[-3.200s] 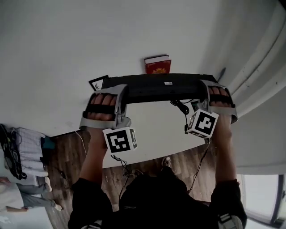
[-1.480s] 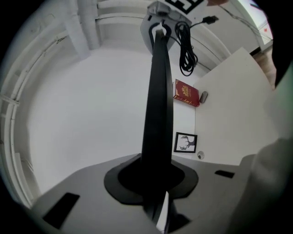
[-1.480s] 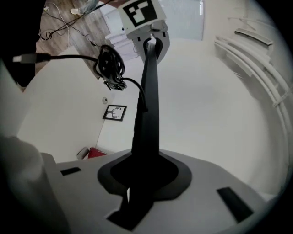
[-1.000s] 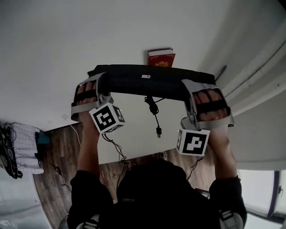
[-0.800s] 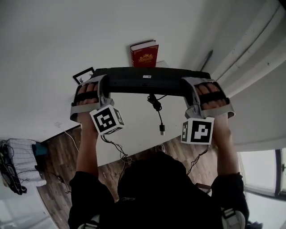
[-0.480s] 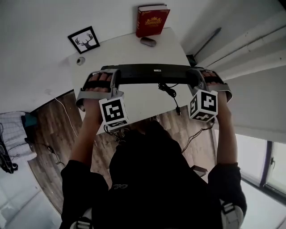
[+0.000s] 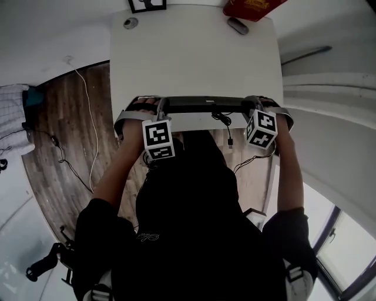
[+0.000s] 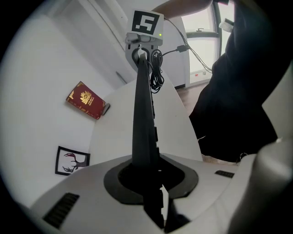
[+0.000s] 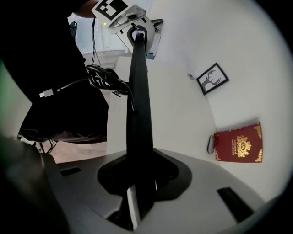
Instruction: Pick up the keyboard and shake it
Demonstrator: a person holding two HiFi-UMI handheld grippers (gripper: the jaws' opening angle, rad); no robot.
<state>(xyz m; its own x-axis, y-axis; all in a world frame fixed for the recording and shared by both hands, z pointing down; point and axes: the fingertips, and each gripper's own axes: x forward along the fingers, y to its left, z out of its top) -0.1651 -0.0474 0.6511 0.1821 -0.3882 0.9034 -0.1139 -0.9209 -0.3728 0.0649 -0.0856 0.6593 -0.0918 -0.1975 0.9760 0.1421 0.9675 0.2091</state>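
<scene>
A black keyboard (image 7: 202, 104) hangs edge-on in the air over the near edge of the white table (image 7: 194, 59), held at both ends. My left gripper (image 7: 160, 109) is shut on its left end and my right gripper (image 7: 249, 109) is shut on its right end. In the left gripper view the keyboard (image 8: 144, 109) runs straight away from the jaws to the other gripper. The right gripper view shows the keyboard (image 9: 138, 96) the same way. Its bundled cable (image 7: 226, 124) dangles below the middle, also seen as the cable (image 9: 107, 77) beside the board.
On the table's far side lie a red book (image 7: 249, 7), a small grey mouse (image 7: 237, 25), a framed deer picture (image 7: 147, 4) and a round cable hole (image 7: 130, 23). Wooden floor (image 7: 64, 123) with loose wires lies to the left, a window to the right.
The keyboard, which stayed gripped at both ends throughout, has come down from high in front of the wall to just above the table's near edge. The view has tipped down.
</scene>
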